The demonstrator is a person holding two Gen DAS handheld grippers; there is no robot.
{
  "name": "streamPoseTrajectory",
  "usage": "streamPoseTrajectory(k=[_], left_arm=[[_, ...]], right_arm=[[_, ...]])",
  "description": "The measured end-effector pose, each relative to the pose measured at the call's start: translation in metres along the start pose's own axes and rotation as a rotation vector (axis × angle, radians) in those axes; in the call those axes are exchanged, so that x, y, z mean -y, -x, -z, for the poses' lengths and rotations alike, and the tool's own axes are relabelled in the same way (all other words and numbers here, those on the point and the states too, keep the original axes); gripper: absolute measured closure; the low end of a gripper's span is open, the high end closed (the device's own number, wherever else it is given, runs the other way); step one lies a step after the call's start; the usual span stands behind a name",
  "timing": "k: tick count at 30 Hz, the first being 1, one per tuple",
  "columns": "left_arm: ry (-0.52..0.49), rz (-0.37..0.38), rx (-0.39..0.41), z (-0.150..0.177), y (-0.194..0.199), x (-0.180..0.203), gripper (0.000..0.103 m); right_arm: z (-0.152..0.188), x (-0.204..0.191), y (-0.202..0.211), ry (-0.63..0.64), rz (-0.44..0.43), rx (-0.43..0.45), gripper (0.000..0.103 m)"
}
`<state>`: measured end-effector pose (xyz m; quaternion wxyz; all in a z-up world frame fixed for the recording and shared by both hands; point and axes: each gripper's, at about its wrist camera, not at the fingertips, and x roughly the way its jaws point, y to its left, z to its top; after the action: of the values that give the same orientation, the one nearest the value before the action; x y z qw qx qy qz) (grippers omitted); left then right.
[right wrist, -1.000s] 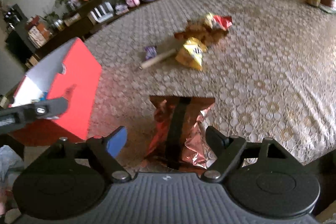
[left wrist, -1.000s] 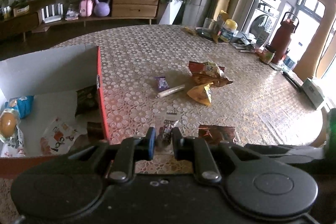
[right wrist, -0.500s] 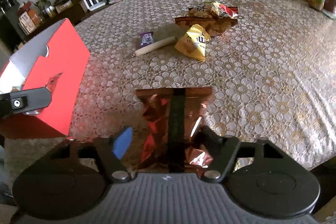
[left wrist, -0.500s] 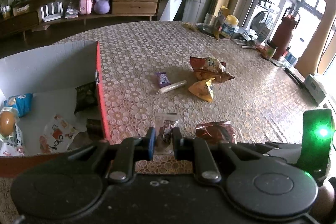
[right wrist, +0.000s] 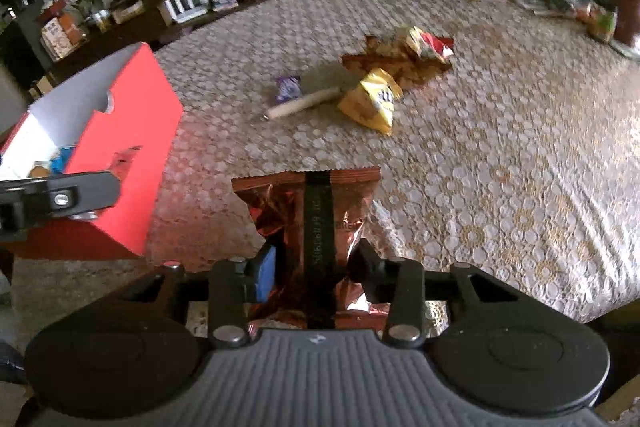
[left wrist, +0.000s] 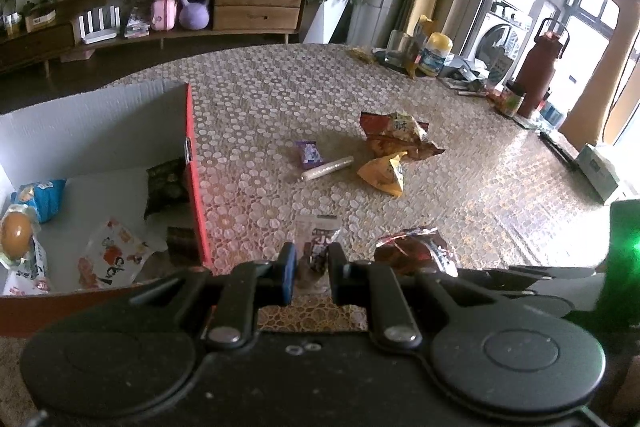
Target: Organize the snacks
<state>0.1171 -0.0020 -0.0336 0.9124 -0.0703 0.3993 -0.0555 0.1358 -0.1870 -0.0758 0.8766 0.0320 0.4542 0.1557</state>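
My left gripper point(left wrist: 310, 269) is shut on a small clear snack packet point(left wrist: 317, 237) with a dark label, just right of the red box point(left wrist: 195, 163). The box's white inside holds several snacks. My right gripper point(right wrist: 312, 263) has its jaws closing on a copper foil bag point(right wrist: 316, 199). Both pads press into the bag's crumpled lower end, and its upper part sticks out ahead of the fingers. The same bag point(left wrist: 412, 251) shows in the left wrist view. Farther out on the table lie a purple packet point(right wrist: 287, 89), a sausage stick point(right wrist: 302, 103), a yellow bag point(right wrist: 370, 101) and an orange-red bag point(right wrist: 404, 55).
The red box point(right wrist: 132, 147) stands at the left near the table's front edge. At the table's far right are a maroon flask point(left wrist: 540, 71), a yellow-lidded jar point(left wrist: 436, 53) and a tissue box point(left wrist: 600, 171). A low sideboard lines the back wall.
The right jaws have narrowed from wide apart onto the copper foil bag, which is now pinched, crumpled and raised a little. The left gripper keeps the clear packet and stays put.
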Motion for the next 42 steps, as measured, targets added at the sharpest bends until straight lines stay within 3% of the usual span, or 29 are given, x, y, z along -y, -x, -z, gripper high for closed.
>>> streamPoseTrajectory(k=[12,23,42], left_arm=[[0.001,0.004,0.054,-0.005,0.033,-0.008,0.089],[0.002,-0.042,0.125,-0.018,0.066,-0.032,0.089],[0.066,-0.184,0.163,-0.028,0.087,-0.119,0.089]], right_arm=[[-0.016,-0.036,0.056,0.083,-0.085,0.075,0.063],[-0.041,-0.080,0.076,0.143,-0.134,0.131,0.063],[-0.071,-0.168,0.043,0.256,-0.189,0.122,0.063]])
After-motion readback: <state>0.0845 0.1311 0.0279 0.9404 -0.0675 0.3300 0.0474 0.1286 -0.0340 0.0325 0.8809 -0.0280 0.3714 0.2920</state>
